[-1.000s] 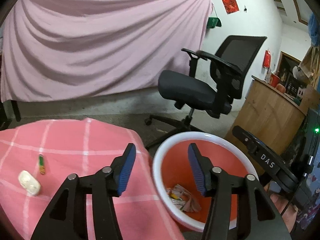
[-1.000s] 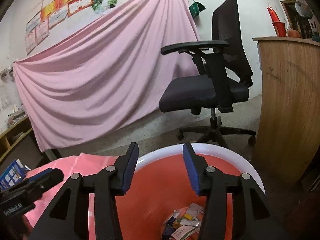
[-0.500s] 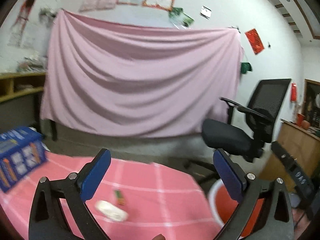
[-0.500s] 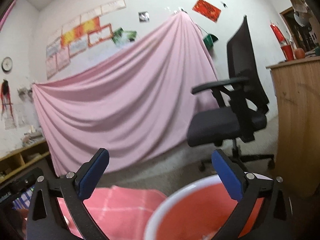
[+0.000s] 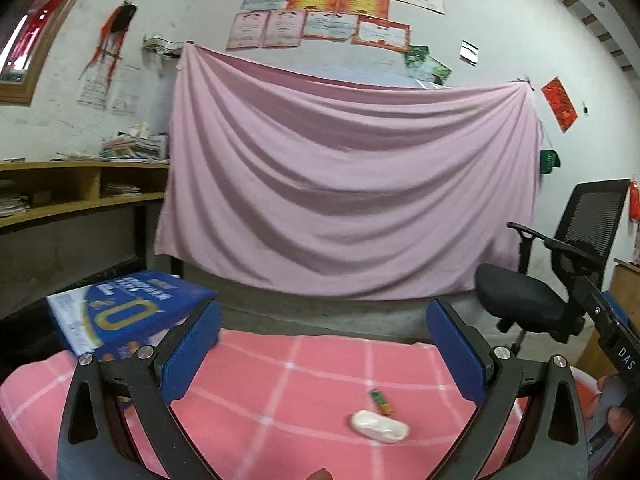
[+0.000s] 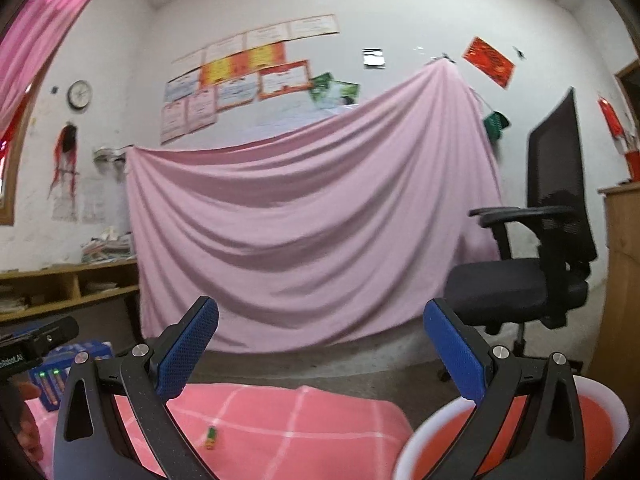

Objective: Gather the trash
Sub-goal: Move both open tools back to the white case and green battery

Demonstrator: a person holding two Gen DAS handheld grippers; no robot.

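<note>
On the pink checked tablecloth (image 5: 280, 392) lie a white crumpled wad (image 5: 379, 426) and, just behind it, a small green and orange wrapper (image 5: 380, 401), which also shows in the right wrist view as a wrapper (image 6: 211, 438). My left gripper (image 5: 323, 347) is wide open and empty above the cloth, with both scraps below and right of its middle. My right gripper (image 6: 320, 352) is also wide open and empty. It hangs over the table's right end beside the orange bin with a white rim (image 6: 424, 432). The bin's contents are hidden.
A blue printed box (image 5: 124, 314) stands on the table's far left. A black office chair (image 6: 532, 272) is at the right, with a wooden counter (image 6: 624, 280) beyond it. A pink sheet (image 5: 344, 196) covers the back wall. Wooden shelves (image 5: 68, 196) run along the left.
Both grippers have opened from half shut to wide. Both have lifted away from over the bin and swung left, so the table and back wall now fill the views.
</note>
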